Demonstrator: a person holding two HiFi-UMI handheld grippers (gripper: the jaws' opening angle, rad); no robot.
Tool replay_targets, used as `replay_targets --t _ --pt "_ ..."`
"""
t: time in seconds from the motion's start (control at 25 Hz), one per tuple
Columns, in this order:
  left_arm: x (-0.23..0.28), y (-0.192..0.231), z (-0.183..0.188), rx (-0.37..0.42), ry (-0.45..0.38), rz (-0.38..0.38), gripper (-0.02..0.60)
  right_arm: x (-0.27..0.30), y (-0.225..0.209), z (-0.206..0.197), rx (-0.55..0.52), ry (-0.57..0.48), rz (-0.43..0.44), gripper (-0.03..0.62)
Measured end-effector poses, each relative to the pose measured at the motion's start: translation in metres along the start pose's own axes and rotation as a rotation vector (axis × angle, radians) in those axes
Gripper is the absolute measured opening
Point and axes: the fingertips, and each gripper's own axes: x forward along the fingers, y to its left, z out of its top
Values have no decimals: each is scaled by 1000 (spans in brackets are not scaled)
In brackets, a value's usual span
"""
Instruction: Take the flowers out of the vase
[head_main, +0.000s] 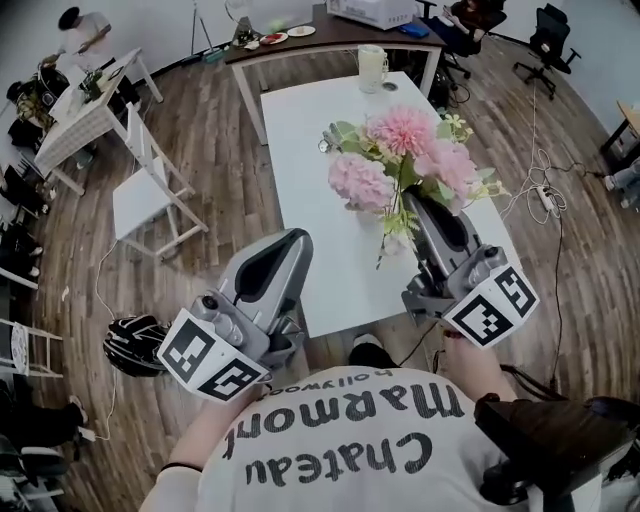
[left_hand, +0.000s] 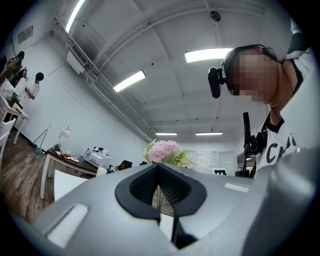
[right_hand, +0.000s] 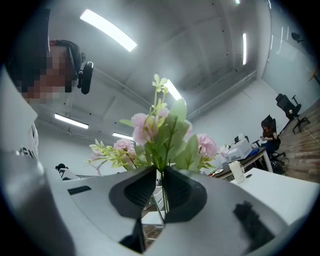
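While my right gripper (right_hand: 159, 172) is clamping the stems of the flowers (head_main: 400, 130) near the table's (head_main: 300, 130) right edge, I'm holding the left gripper (head_main: 292, 242) closed and empty, and I'm judging that the lift is calling for a straight upward pull, though I can't make out the vase.

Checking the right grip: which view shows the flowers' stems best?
The right gripper view: the stems run between the right gripper's pads, gripped close up. The head view shows the flowers from above, stems mostly hidden. The left gripper view shows just a pink bloom and a sliver of stems.
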Motion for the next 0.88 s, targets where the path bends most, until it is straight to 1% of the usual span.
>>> replay_targets --t 0.16,0.36,0.48,0.64,0.88 --pt "-21 -12 -8 -22 16 -54 5 -18 28 -14 -12 6 -31 54" --pt "-36 -28 -14 -45 21 -100 5 -38 48 -22 -17 6 -64 54" --pt "-47 -31 -11 -57 13 -108 5 -42 61 -22 -22 3 -73 54" --pt "-53 -35 -3 -54 5 -115 5 -44 69 -15 -31 -11 -82 54" --pt "-60 -34 8 -54 -5 -107 5 -40 78 -8 -30 -20 -85 54"
